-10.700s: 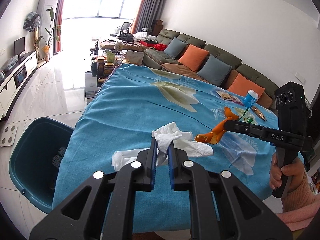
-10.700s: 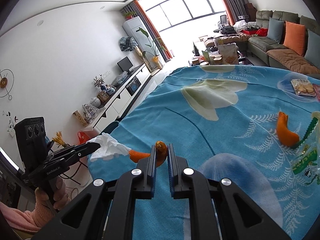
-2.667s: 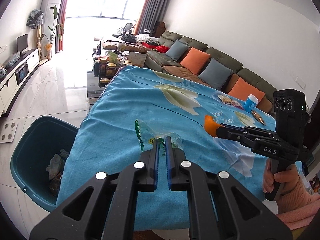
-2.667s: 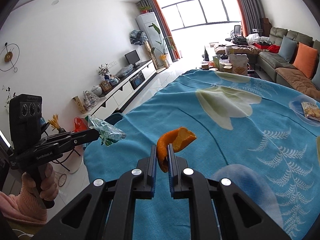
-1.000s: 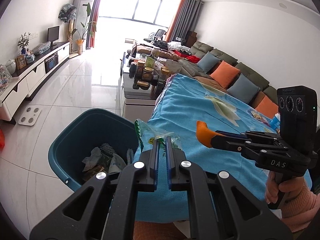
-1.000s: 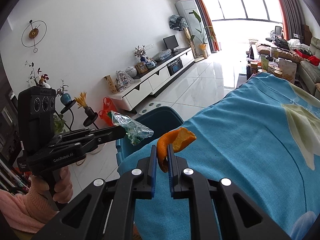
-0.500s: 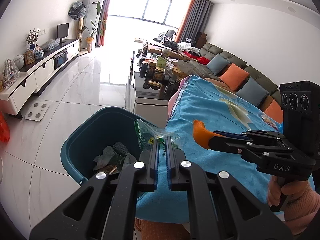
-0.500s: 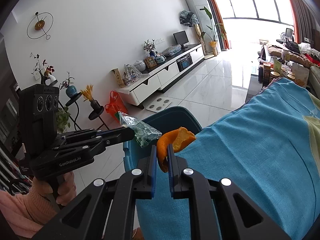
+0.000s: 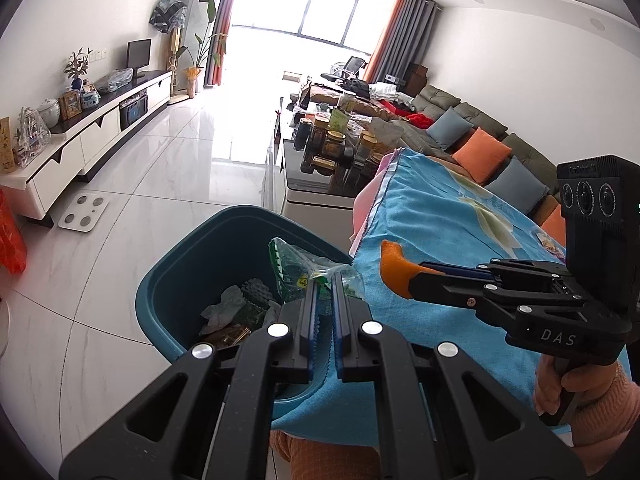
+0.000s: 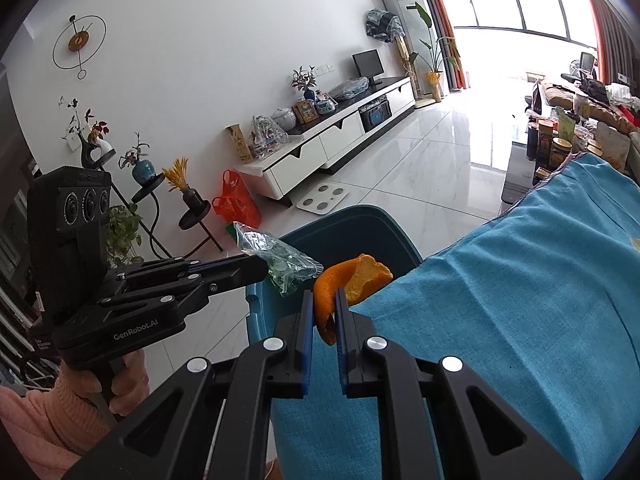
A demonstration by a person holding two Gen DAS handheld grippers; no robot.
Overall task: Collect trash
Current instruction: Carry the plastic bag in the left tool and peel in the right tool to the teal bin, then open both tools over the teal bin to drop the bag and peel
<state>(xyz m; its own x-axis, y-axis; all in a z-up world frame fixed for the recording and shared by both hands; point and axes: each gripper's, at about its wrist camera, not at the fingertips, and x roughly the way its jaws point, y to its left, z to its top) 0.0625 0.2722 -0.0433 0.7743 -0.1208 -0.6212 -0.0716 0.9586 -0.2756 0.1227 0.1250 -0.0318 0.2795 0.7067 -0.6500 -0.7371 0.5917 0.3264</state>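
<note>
**Both loads now at the bin, neither dropped yet**

Since the earlier frames both hand-held grippers have swung away from the middle of the table toward its end, and the teal bin now sits right under them. The left hand-held gripper [image 9: 323, 280] is clamped nearly closed on a crumpled clear-and-green plastic wrapper [image 9: 296, 268], which hangs over the open mouth of the bin [image 9: 168, 280]. The right hand-held gripper [image 10: 323, 300] is likewise pinched nearly closed, on a curl of orange peel [image 10: 352, 276]; from its own view the peel sits at the near rim of the bin, just at the edge of the table [image 10: 520, 300] with its blue cloth.

Inside the bin lie crumpled tissue and other scraps [image 9: 232, 308] — so part of the collecting looks done already. Judging from this, the present step is the drop: the wrapper seems placed to fall in cleanly, while the peel may need to come a little further out over the opening so it does not land on the cloth.

What remains on the table is hard to say — only its near part shows clearly; a packet [image 9: 550, 242] lies far off along it, and I cannot tell whether that is trash.
</note>
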